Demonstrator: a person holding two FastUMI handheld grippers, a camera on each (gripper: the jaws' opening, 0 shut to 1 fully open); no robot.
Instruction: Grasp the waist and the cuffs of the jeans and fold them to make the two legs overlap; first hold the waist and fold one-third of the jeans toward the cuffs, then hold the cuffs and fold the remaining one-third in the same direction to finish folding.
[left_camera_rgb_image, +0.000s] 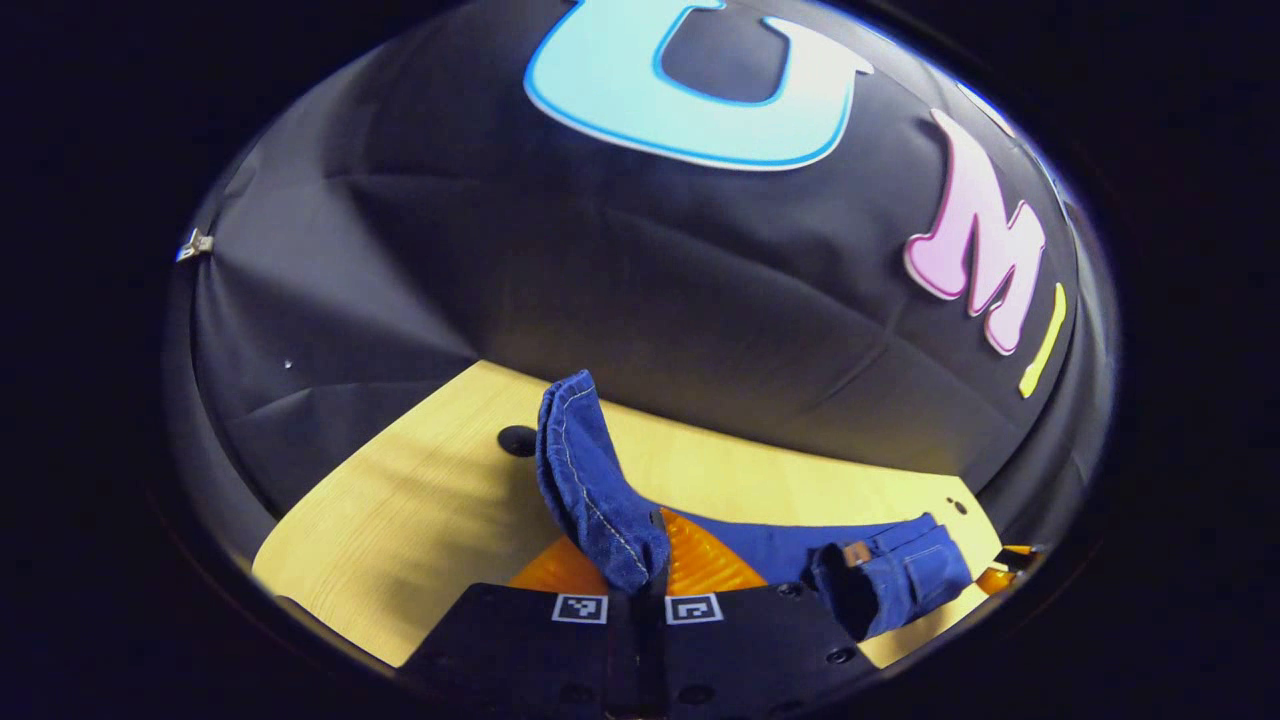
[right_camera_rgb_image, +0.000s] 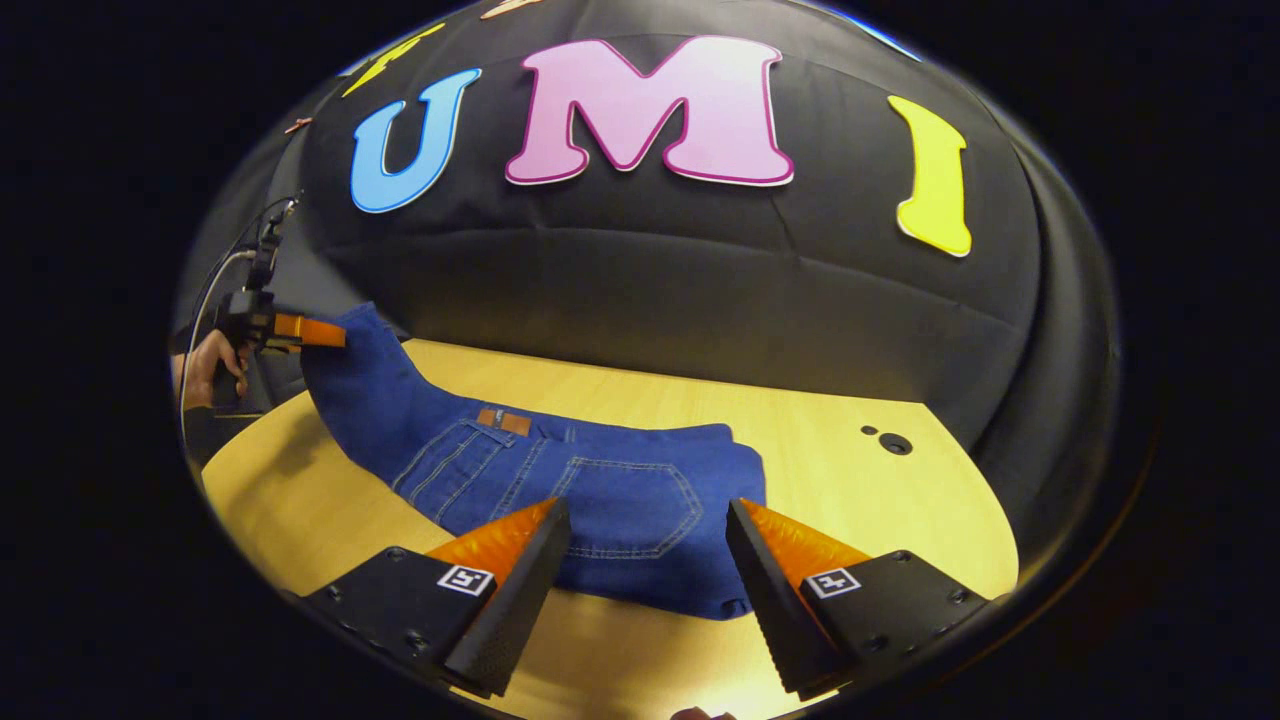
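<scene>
Pale wooden tabletop (right_camera_rgb_image: 850, 470) runs across the lower half of both views. Blue denim jeans (right_camera_rgb_image: 600, 490) lie on it at centre of the right gripper view, the end at left lifted. The left gripper (left_camera_rgb_image: 650, 560) has its fingers closed on the raised blue fabric at lower centre of its view. The right gripper (right_camera_rgb_image: 648, 560), fingers spread wide and empty, hangs over the jeans' near edge.

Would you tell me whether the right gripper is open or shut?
Open: the right gripper shows its fingers spread wide, with the jeans between and beyond them.
</scene>
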